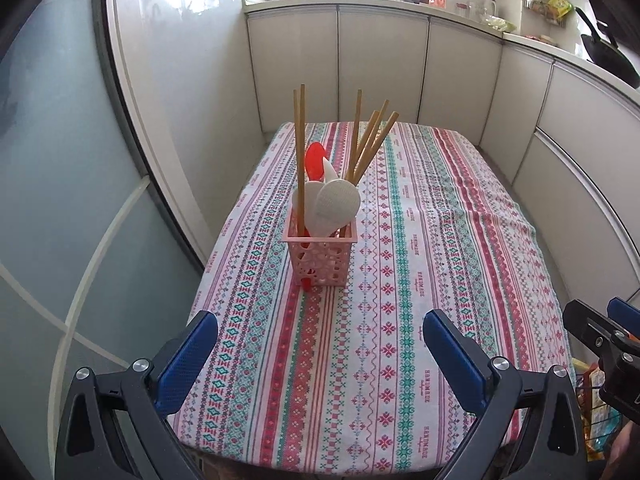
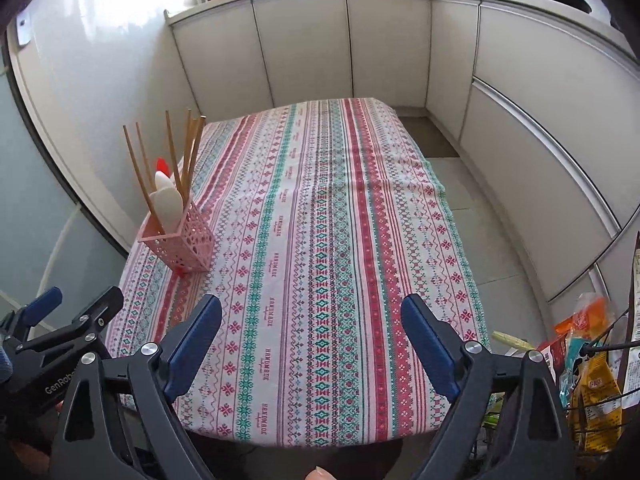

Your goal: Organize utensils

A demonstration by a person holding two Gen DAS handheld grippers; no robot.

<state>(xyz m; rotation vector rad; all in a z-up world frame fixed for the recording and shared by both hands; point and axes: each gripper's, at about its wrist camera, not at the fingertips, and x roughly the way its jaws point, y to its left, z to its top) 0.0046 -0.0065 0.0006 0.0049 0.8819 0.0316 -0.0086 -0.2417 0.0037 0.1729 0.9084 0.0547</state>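
Both the left hand-held gripper [image 1: 320,340] and right hand-held gripper [image 2: 312,326] hang released. At frame centre, the light pink basket [image 1: 322,258] looks tippy; its stiff chopsticks [image 1: 370,140] suit pinching mid-shaft.

pink lattice basket [image 1: 322,258], tan chopsticks [image 1: 366,140], white paddles [image 1: 334,204], red spoon [image 1: 315,161]; cloth [image 1: 420,264] striped red, teal and white; blue finger pads [image 1: 452,354]

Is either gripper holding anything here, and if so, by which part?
Nothing is held. Left gripper and right gripper are both open; the utensils stand in the pink basket.
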